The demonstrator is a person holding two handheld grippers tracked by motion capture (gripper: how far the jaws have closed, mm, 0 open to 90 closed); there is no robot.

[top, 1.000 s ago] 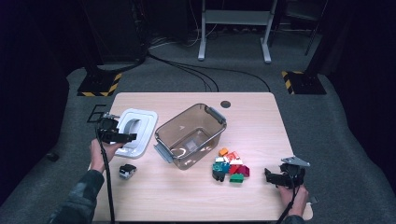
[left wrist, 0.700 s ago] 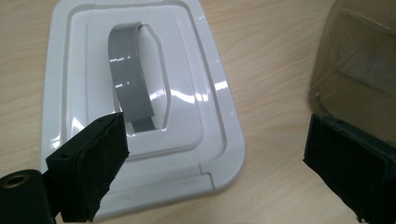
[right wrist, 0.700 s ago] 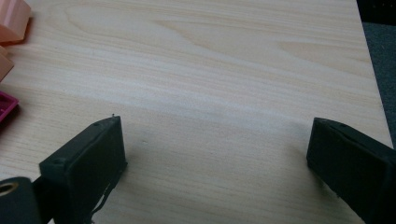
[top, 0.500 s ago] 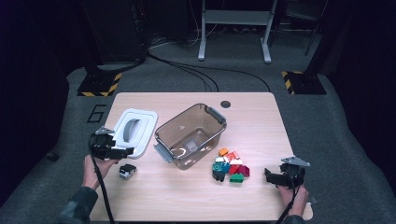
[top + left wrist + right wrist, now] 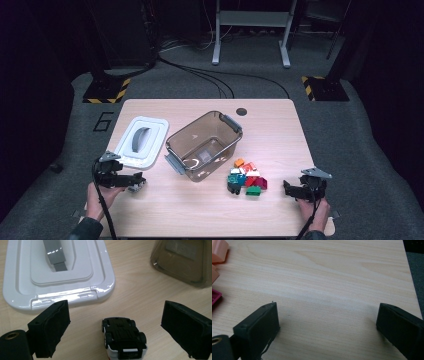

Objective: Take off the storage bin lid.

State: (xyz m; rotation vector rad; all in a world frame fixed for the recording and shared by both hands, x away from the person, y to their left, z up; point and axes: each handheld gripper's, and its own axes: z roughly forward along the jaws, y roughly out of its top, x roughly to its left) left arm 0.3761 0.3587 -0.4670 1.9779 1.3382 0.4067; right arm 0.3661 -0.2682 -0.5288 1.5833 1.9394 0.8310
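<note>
At the lower middle of the left gripper view, a toy car [image 5: 124,338], seemingly lying upside down, is framed untouched by the left gripper [image 5: 115,327] spread wide, while the right gripper [image 5: 328,326] is held wide over bare table [image 5: 332,277].

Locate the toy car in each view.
High view: toy car at the left gripper tips, below the white lid.
Left gripper view: bottom centre, upside down between the open jaws.
Right gripper view: not in it.
Shared landmark: white lid.
</note>
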